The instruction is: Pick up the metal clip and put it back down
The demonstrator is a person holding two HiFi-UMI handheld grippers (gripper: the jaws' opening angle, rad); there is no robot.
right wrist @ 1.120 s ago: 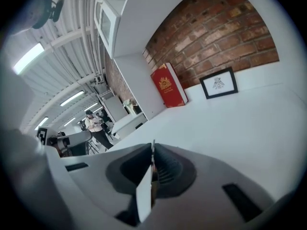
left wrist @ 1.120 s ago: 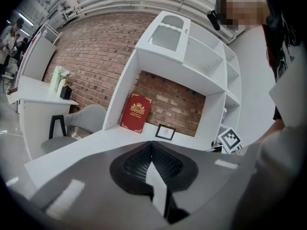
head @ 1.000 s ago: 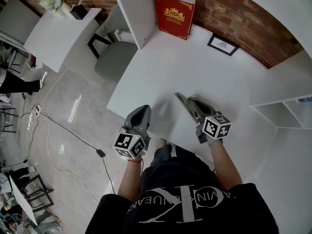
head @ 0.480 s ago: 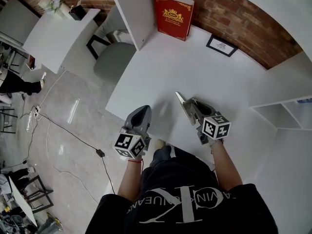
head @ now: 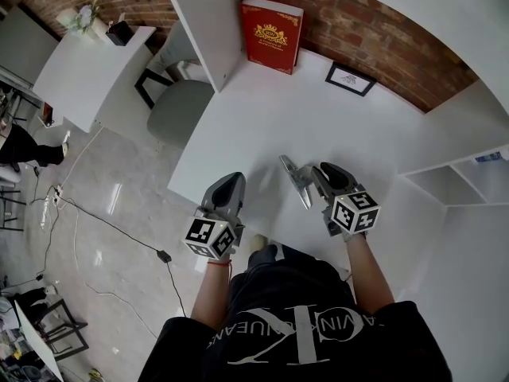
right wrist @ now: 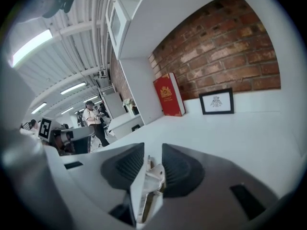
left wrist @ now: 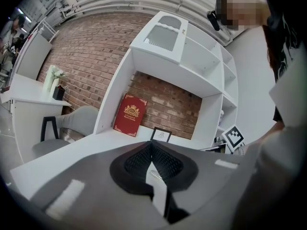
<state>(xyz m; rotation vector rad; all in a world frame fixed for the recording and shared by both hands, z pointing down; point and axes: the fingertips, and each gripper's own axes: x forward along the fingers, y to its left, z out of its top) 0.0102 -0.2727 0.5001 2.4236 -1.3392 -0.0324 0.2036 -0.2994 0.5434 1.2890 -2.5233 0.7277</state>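
Observation:
The metal clip [right wrist: 149, 178], pale and folded, stands between the ribbed pads [right wrist: 181, 169] of my right gripper [right wrist: 152, 150]. Those jaws are opening, and the clip sits loosely in the gap between them. In the head view the right gripper [head: 305, 167] hovers low over the white table [head: 262, 110], near its front edge, with its two jaws spread wide; I cannot make out the clip there. My left gripper [head: 230, 180] hangs at the table's front left edge. Its pads meet at the tips with nothing between them, as the left gripper view [left wrist: 151, 145] shows.
A red book [head: 270, 34] leans on the brick wall at the back, with a small framed picture [head: 347, 78] to its right. A white partition [head: 203, 22] rises at the table's left, with a grey chair [head: 179, 110] beyond it. White shelves [head: 445, 181] stand at the right.
The right gripper's jaws have spread from nearly together to wide apart. Both grippers stay about where they were.

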